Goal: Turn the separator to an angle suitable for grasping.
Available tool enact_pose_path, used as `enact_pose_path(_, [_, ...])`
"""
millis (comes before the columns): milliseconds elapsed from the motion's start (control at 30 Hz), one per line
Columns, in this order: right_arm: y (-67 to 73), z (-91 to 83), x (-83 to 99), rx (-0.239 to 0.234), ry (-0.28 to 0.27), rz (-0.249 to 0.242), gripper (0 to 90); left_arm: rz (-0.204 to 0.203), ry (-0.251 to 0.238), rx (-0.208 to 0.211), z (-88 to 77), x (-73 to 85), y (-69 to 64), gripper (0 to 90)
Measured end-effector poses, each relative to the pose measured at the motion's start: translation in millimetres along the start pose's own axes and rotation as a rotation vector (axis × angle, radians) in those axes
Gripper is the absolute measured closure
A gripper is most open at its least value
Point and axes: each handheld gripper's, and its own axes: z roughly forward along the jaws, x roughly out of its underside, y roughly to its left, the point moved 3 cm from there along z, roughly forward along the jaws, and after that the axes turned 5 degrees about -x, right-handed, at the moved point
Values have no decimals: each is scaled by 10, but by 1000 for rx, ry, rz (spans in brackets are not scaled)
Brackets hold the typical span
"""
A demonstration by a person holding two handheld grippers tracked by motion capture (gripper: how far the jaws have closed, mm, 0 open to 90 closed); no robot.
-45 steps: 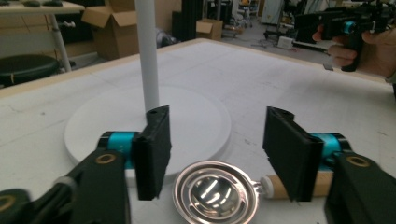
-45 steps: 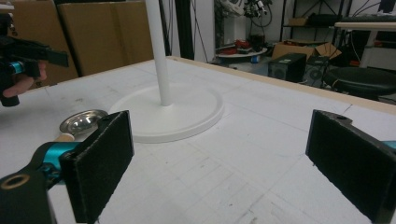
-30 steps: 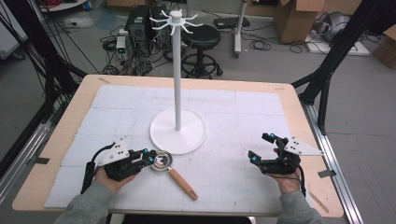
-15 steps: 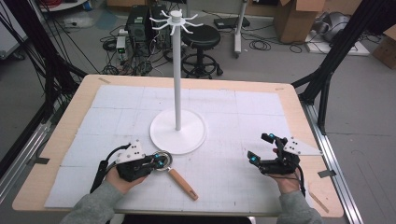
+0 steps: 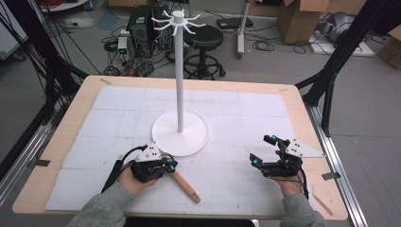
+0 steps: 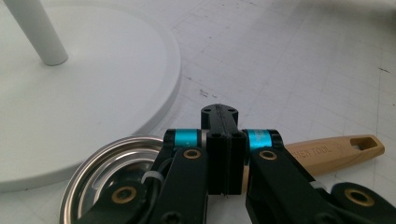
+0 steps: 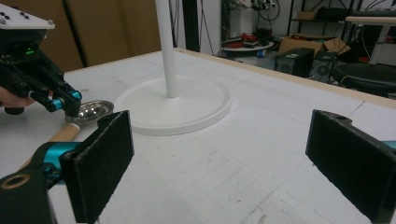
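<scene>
A grey floor (image 5: 359, 113) lies beyond the worktop (image 5: 302, 101), strewn with cables (image 5: 265, 45). A black stool (image 5: 203, 40) stands far centre, cardboard boxes (image 5: 300, 19) far right, black frame struts (image 5: 28, 52) left.

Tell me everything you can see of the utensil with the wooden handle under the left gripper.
The utensil lies flat on the white mat: a shallow round bowl of shiny metal joined to a pale wooden handle with printed lettering and a slotted hole at its far end. The bowl sits beside the rim of the white stand base; whether they touch is unclear. The left gripper sits shut over the junction of bowl and handle, hiding that neck.
</scene>
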Motion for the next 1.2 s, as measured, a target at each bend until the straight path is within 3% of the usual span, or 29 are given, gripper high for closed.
enact_pose_path(267, [0,8,6,-1,4,9,67,-21,54,-3,159,-20,-29,900])
enact_pose_path(567, [6,17,6,-11,6,-6,67,-5,96,23,264,-15,-67,900])
enact_pose_path(867, [1,23,10,-12,11,-9,67,-4,133,22,313,18,-44,900])
enact_pose_path(1067, [11,40,17,-30,17,-12,67,12,142,21,308,25,-43,900])
enact_pose_path(1167, [26,57,19,-47,19,-20,67,57,141,-11,297,28,-58,900])
enact_pose_path(1200, [27,63,20,-48,20,-24,67,54,136,-15,299,29,-66,900])
